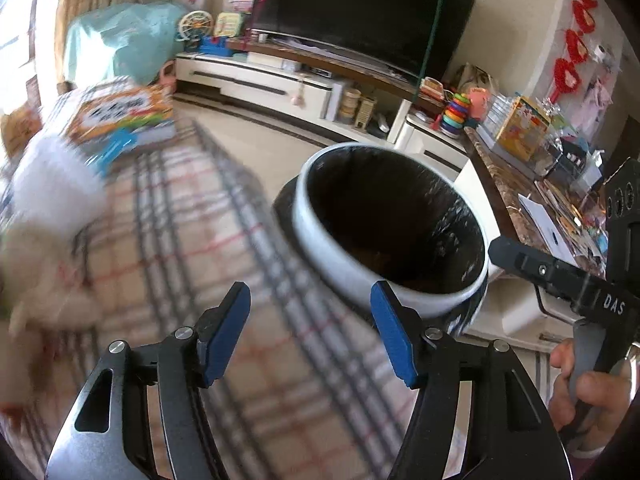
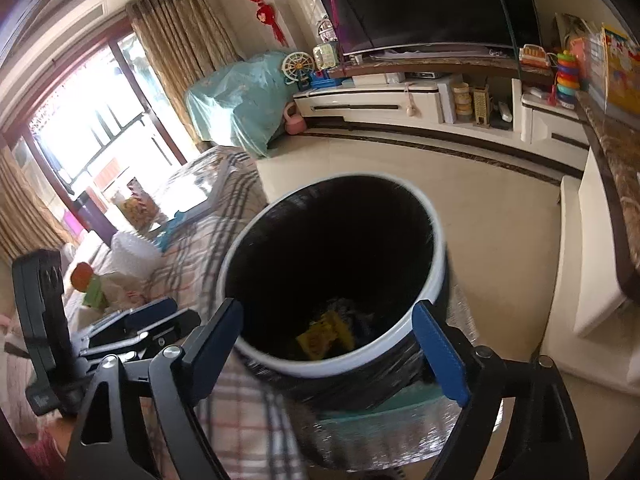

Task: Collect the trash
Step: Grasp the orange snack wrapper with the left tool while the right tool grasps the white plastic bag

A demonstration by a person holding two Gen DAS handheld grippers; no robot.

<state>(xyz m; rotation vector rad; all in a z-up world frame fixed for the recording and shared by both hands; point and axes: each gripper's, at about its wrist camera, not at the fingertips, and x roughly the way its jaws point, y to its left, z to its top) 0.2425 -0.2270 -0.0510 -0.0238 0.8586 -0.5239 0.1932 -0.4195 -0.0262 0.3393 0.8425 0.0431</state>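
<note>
Nearest in the left wrist view, the left gripper (image 1: pixel 310 330) stands with its blue pads apart and nothing between them, hanging over the plaid cover (image 1: pixel 200 240) of the sofa. In the right wrist view the right gripper (image 2: pixel 348 344) is spread wider still, also empty, its pads framing the near rim of the trash bin (image 2: pixel 434 276).

The bin sits just beyond both tools, at about twelve o'clock from the right gripper and one o'clock from the left, hard against the edge of the plaid cover. It is a round pail with a pale rim and a black liner bag (image 2: pixel 384 384) tucked over it. A yellow wrapper (image 2: pixel 324 334) lies at the bottom (other dark scraps beside it are too dim to name).

Farther off, at about ten o'clock in the left view, a heap of white crumpled trash (image 1: pixel 52 196) rests on the cover, badly blurred; in the right view it shows at nine o'clock as a white crinkled piece (image 2: pixel 132 252) with orange and green scraps (image 2: pixel 86 284) beside it. I judge these the next things to collect. They look light, soft and easily crushed, probably paper or thin plastic, so a pinch across a raised fold should lift them without much squeeze; thin film may slip, so taking a bunched part would be safer than a flat edge.

Farthest away stand the television (image 1: pixel 360 12) and its low cabinet (image 1: pixel 256 76).
</note>
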